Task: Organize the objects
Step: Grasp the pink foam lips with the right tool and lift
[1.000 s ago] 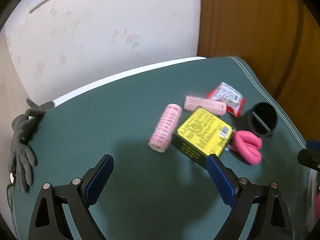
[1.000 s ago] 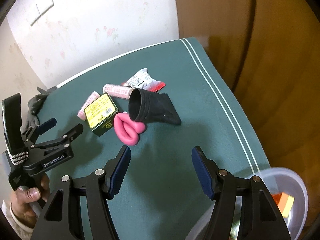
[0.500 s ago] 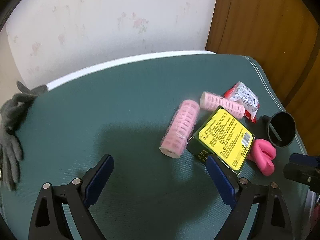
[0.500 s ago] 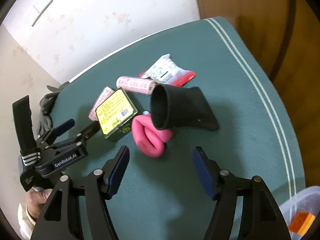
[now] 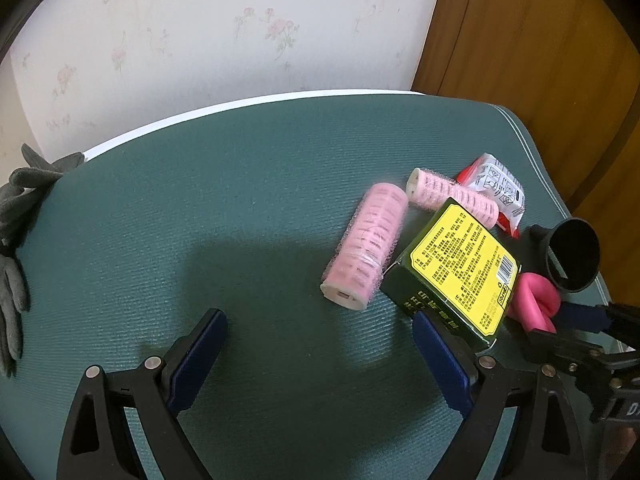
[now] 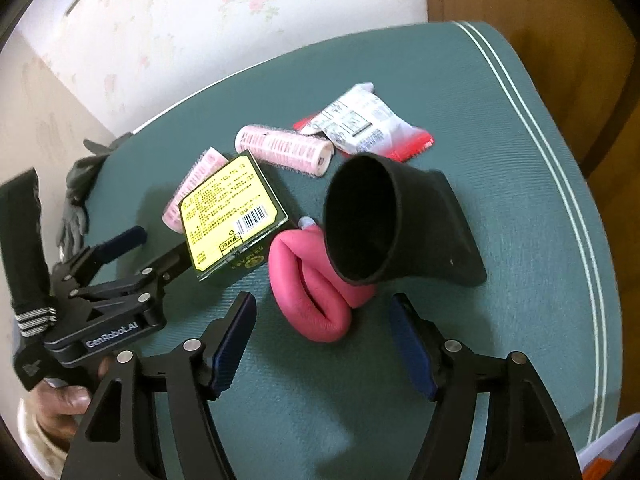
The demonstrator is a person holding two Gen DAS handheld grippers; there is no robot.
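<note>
**Clutter bunched on the green mat, both tongs apart above it**

While the objects lie in one tight cluster on the green mat (image 6: 500,128), the pink lip-shaped toy (image 6: 308,300) sits nearest the right gripper (image 6: 320,336), whose jaws have just been opening and stand apart with nothing between them; the toy lies just beyond the gap. A black funnel-shaped nozzle (image 6: 400,220) lies on its side, its round mouth resting over the toy's far end. Beside the toy, towards the left gripper, is a dark green box with a yellow label (image 6: 228,212), tilted with one edge raised. Behind it lie two pink hair rollers: one roller (image 6: 284,150) runs crosswise near the back, the other roller (image 6: 192,184) is partly hidden behind the box. A white and red snack packet (image 6: 360,124) lies at the back, touching the crosswise roller's end.

From the left wrist view, the left gripper (image 5: 320,348) hangs over bare mat with its blue-padded jaws wide apart and empty; its right pad overlaps the box's near corner in the picture, though I cannot tell whether they touch. A hand (image 6: 60,400) grips that tool's handle. Grey gloves (image 5: 16,216) hang over the mat's left edge, well apart from the cluster. A clear plastic container (image 6: 612,452) shows at the lower right corner. Flowered wallpaper (image 5: 200,40) and a wooden panel (image 5: 540,60) stand behind.
</note>
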